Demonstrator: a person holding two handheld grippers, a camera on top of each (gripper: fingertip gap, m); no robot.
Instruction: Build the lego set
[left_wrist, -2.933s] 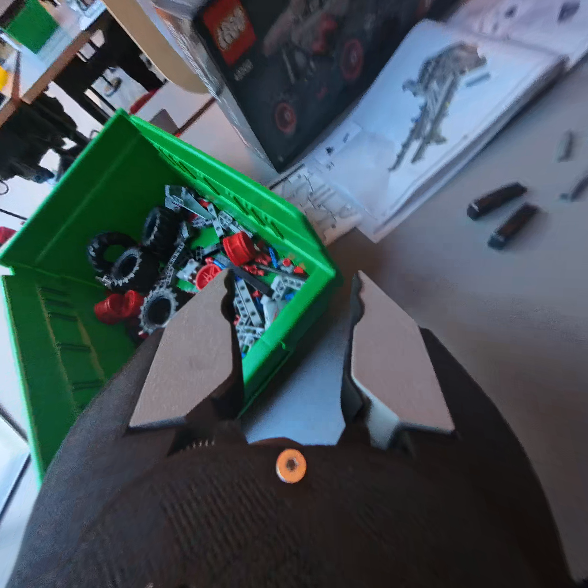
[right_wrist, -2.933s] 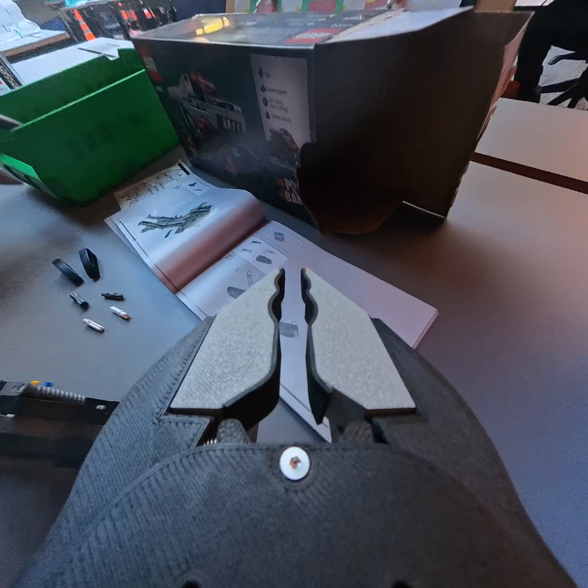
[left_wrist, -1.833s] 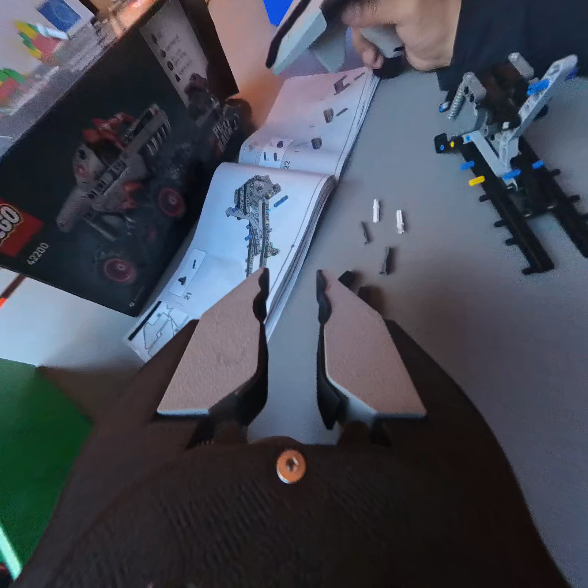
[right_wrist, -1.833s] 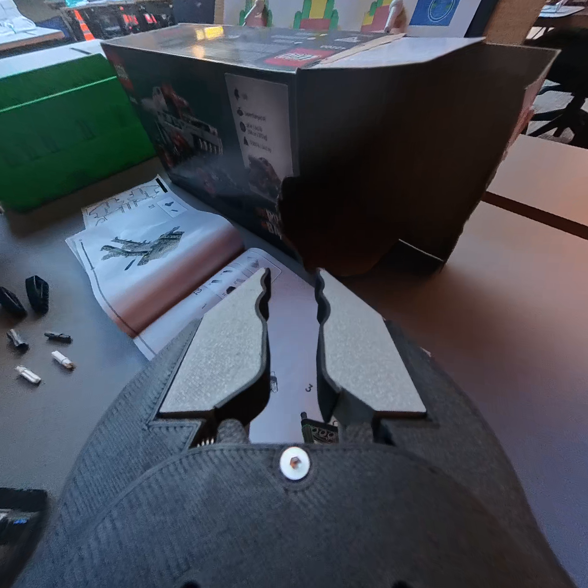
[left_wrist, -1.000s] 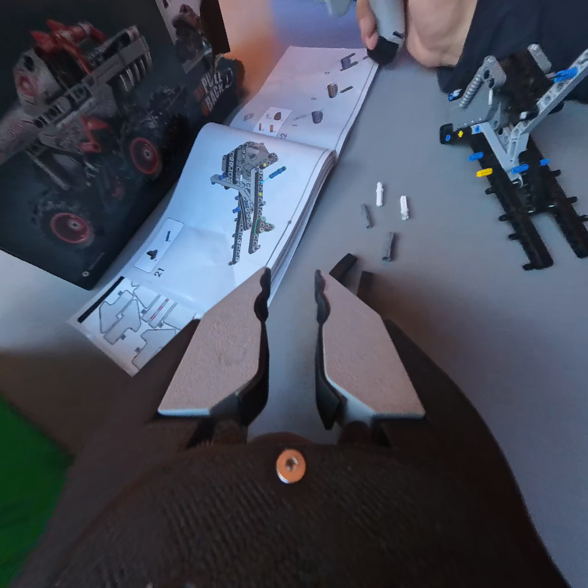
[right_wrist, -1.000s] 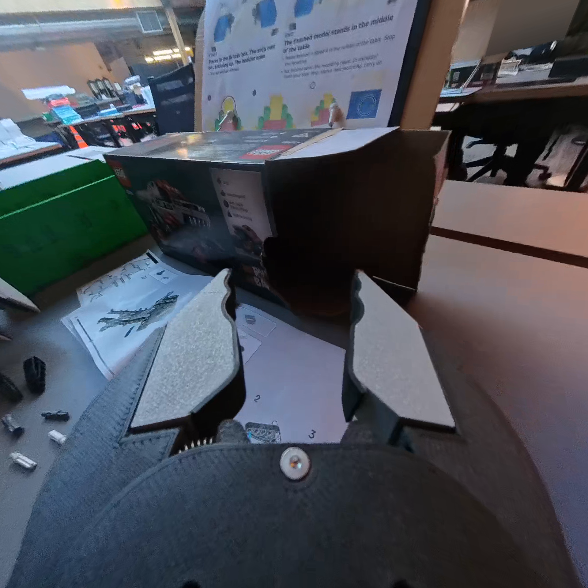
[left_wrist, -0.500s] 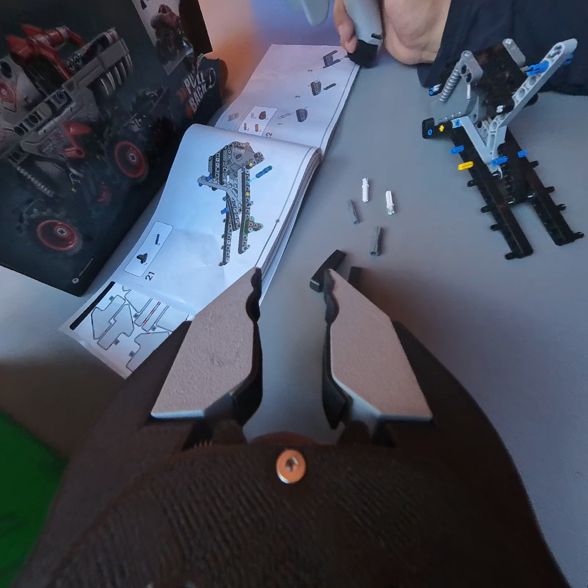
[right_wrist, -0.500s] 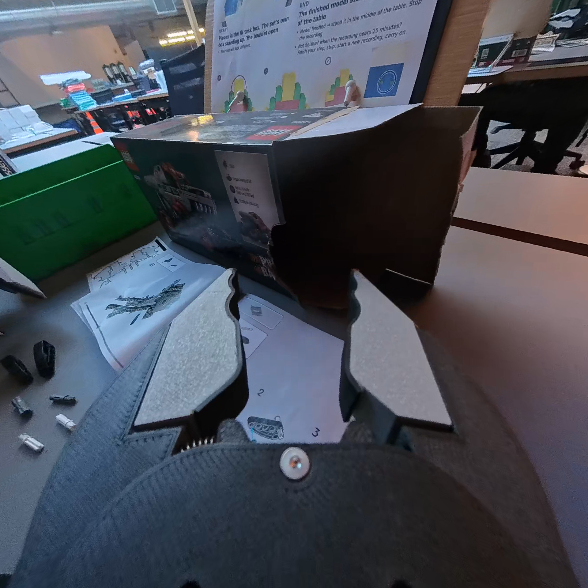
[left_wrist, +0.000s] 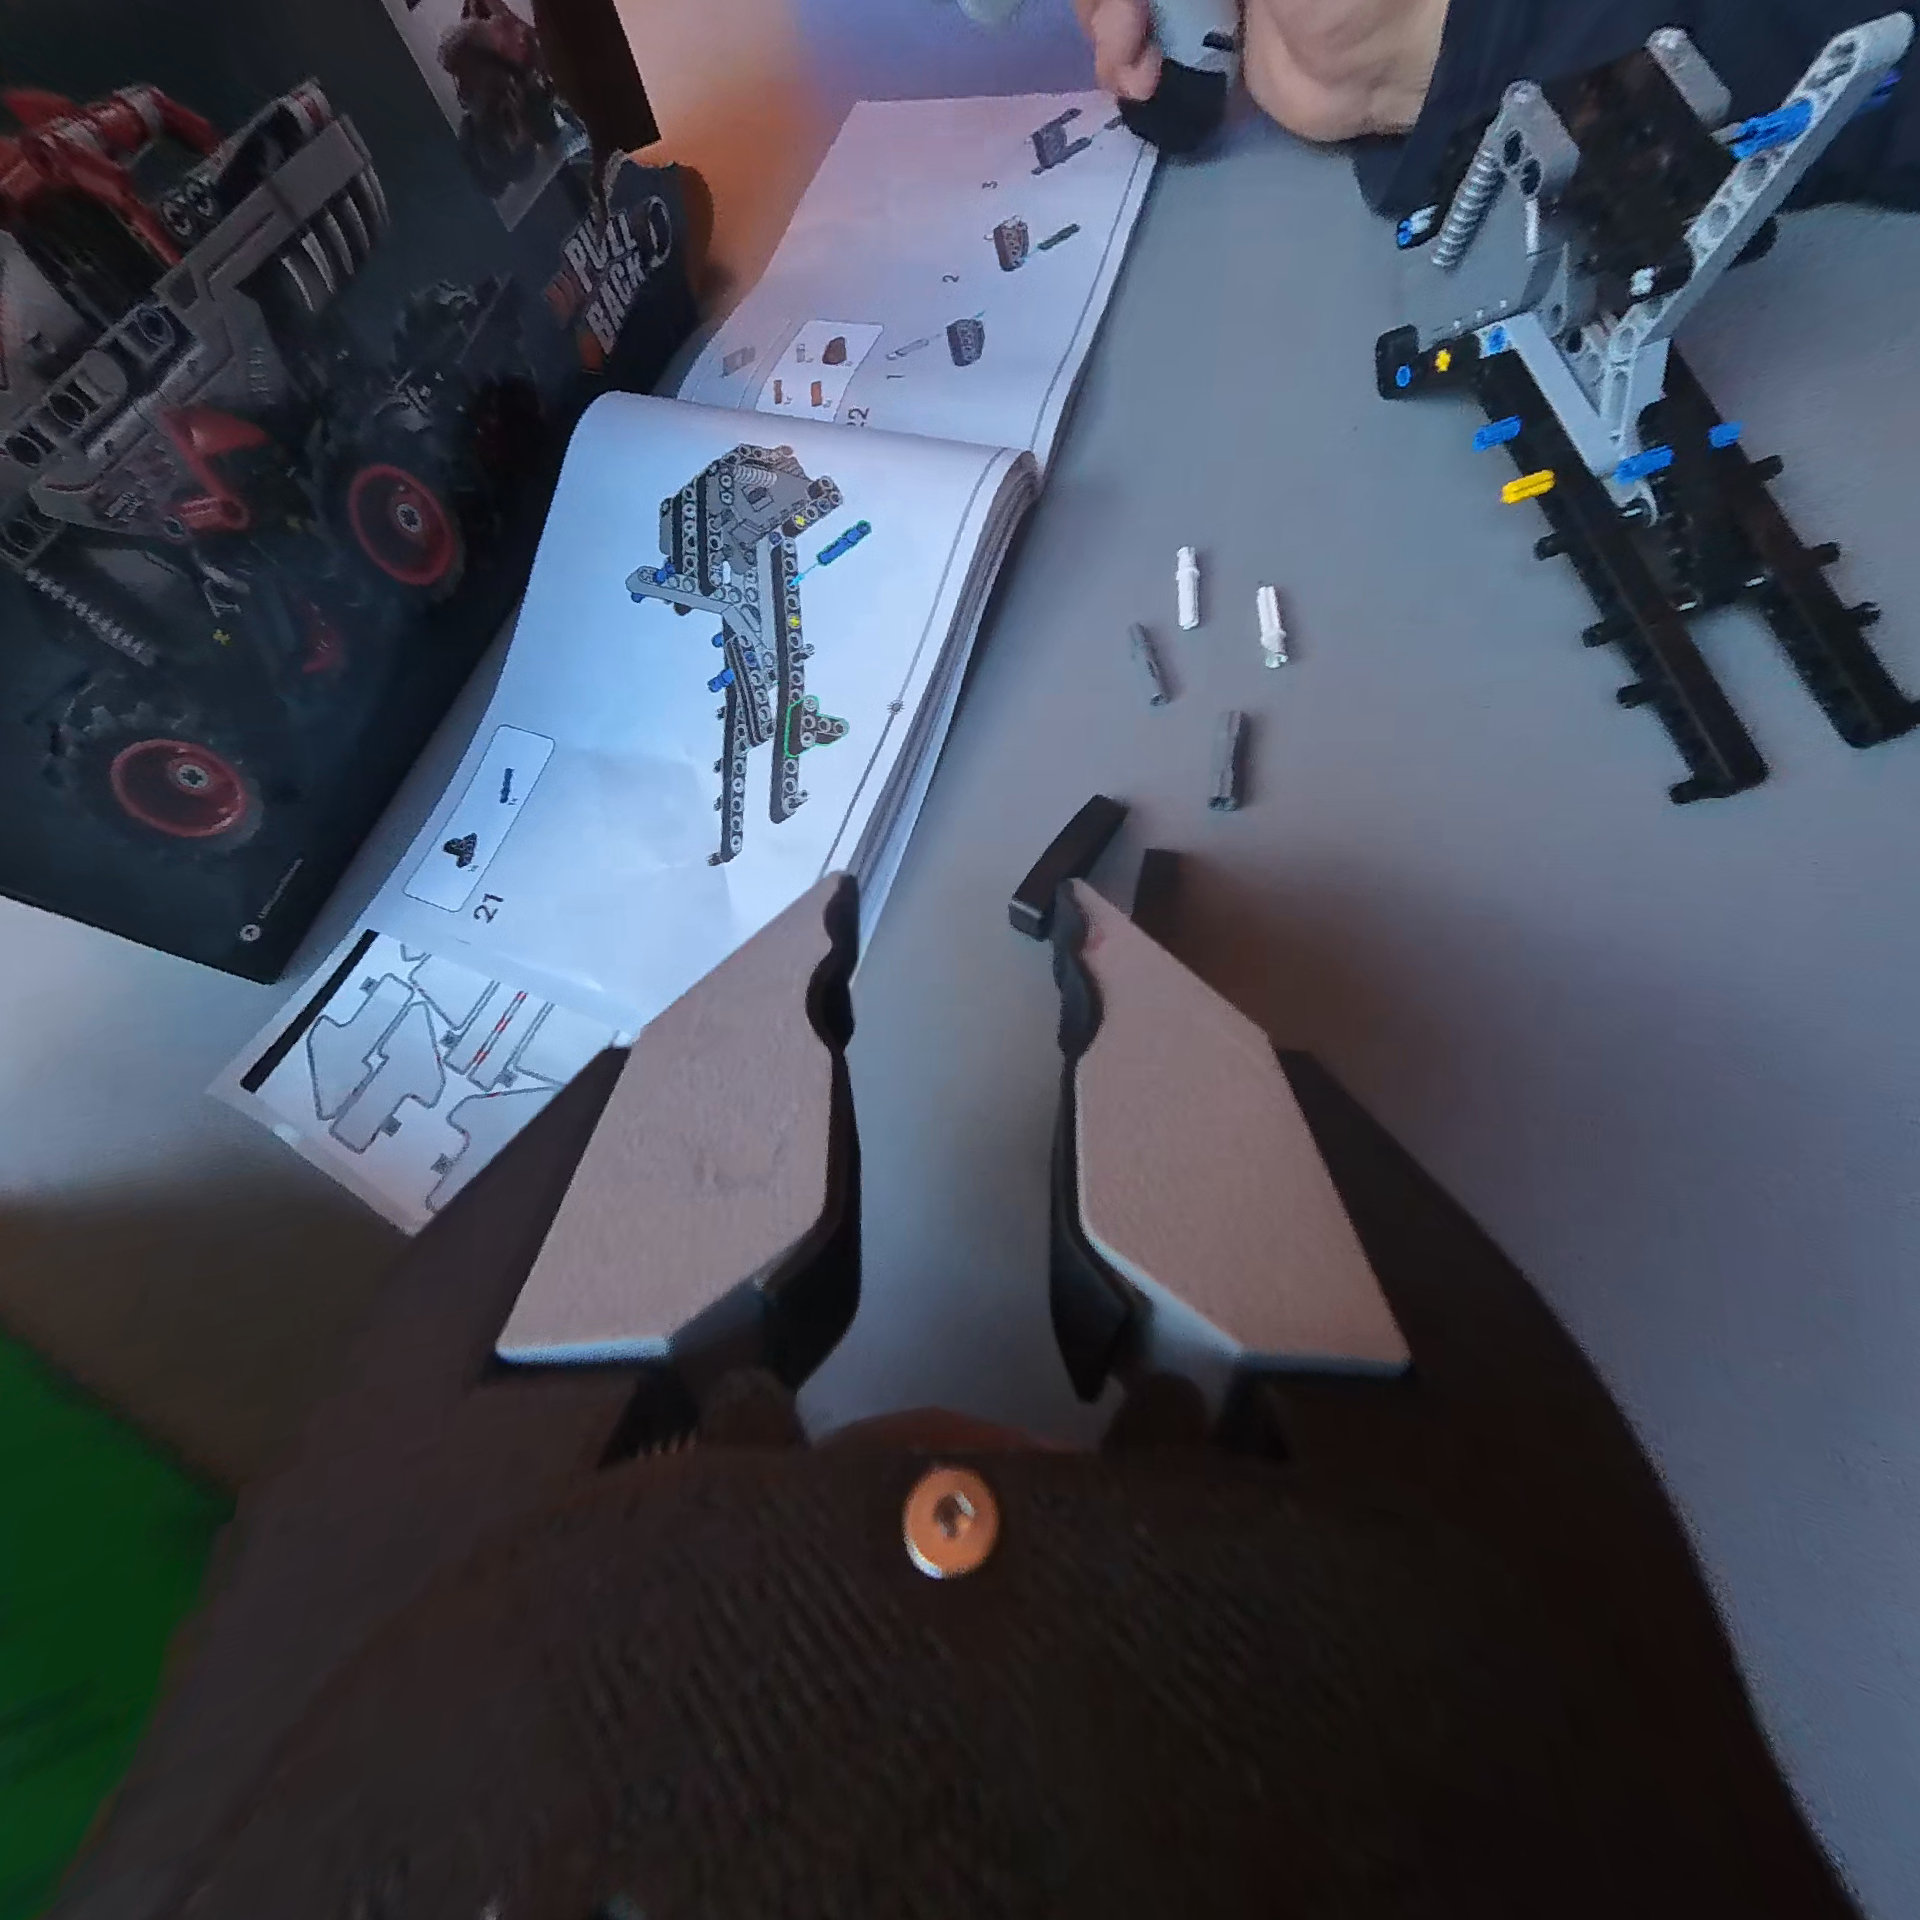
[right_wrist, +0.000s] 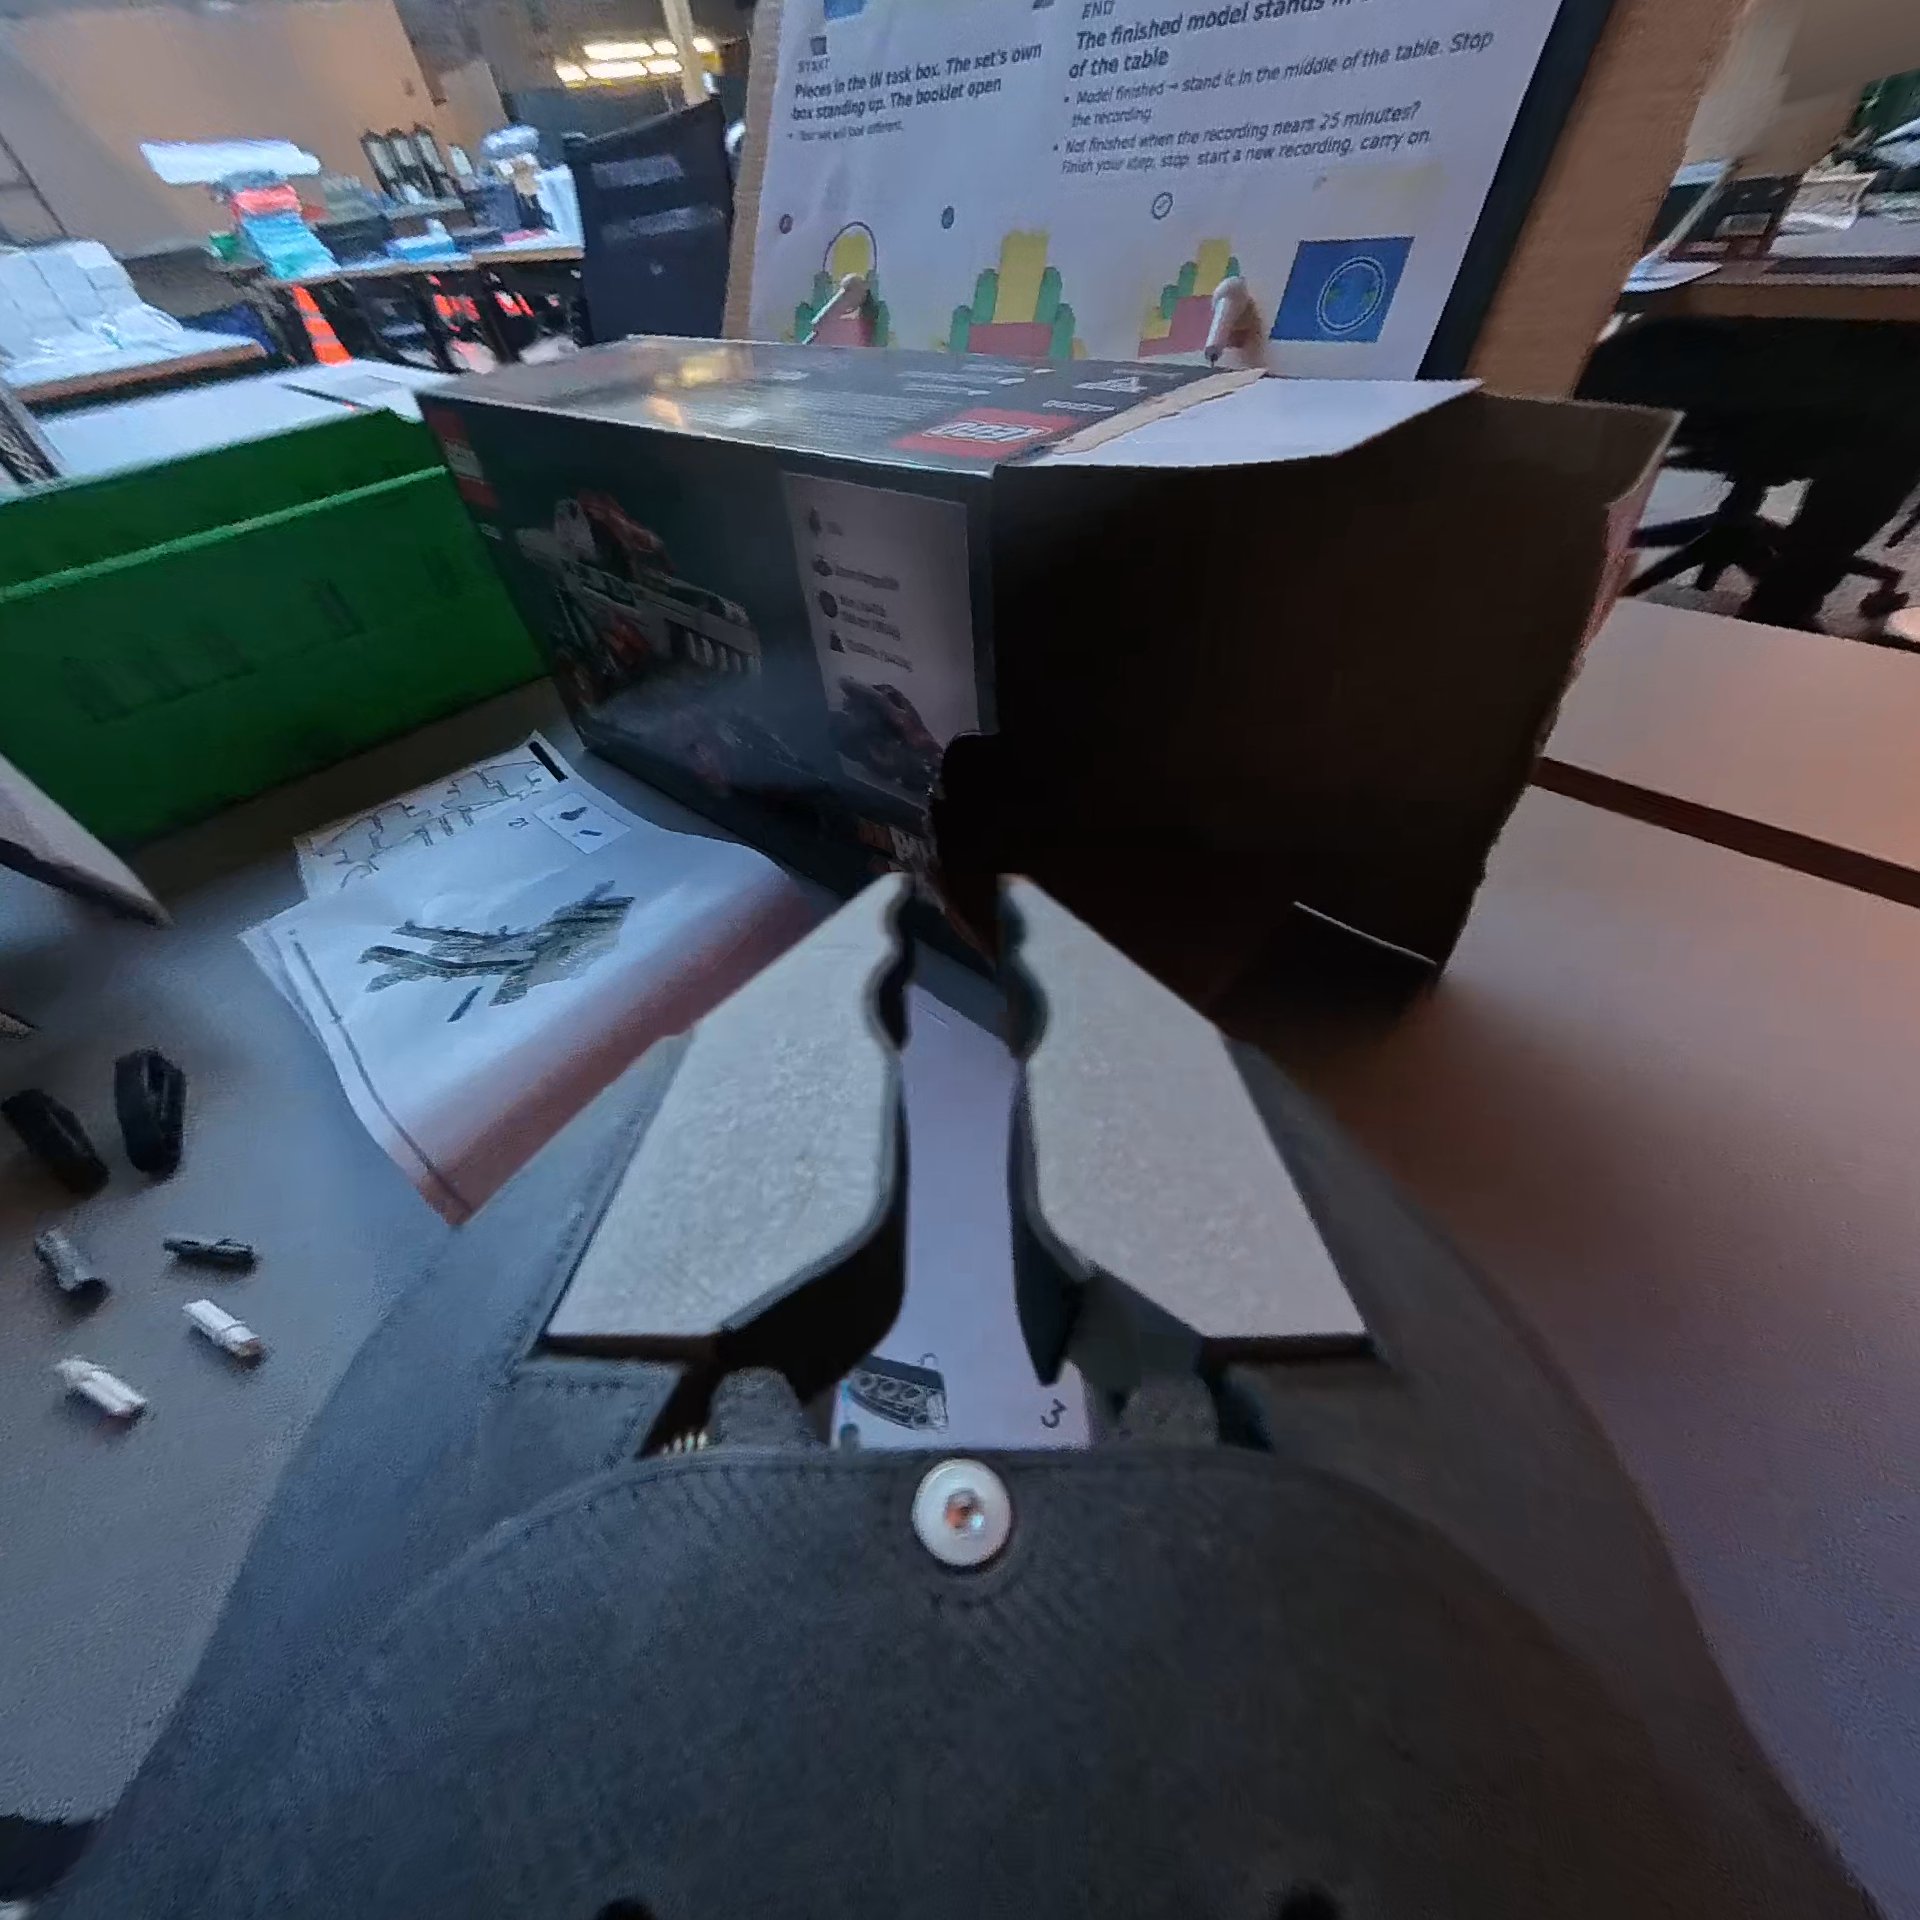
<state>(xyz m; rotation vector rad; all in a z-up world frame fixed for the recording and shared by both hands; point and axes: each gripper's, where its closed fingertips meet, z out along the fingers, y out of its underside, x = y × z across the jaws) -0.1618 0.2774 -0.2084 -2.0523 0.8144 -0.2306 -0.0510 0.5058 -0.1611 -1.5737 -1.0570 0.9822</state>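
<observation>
My left gripper (left_wrist: 951, 914) is open and empty above the grey table. It hangs just short of two small black pieces (left_wrist: 1065, 862). Beyond them lie two white pins (left_wrist: 1188, 587) and two grey pins (left_wrist: 1227, 758). The part-built model (left_wrist: 1621, 416), grey beams on a long black frame with blue and yellow pins, stands at the far right. My right gripper (right_wrist: 956, 904) is empty, its jaws a narrow gap apart. It sits low over the open instruction booklet (right_wrist: 488, 966) and faces the set's box (right_wrist: 1039, 644). The pins (right_wrist: 223, 1330) and black pieces (right_wrist: 151, 1107) lie to its left.
The booklet (left_wrist: 727, 623) lies open left of the pins, with the dark box (left_wrist: 208, 468) behind it. A green bin (right_wrist: 239, 623) stands left of the box. A hand (left_wrist: 1330, 73) holds the other gripper at the booklet's far corner. A poster (right_wrist: 1122, 156) hangs behind the box.
My left gripper swung from the green bin to the loose pieces and its jaws widened slightly. My right gripper's jaws opened wide, then closed to a narrow gap.
</observation>
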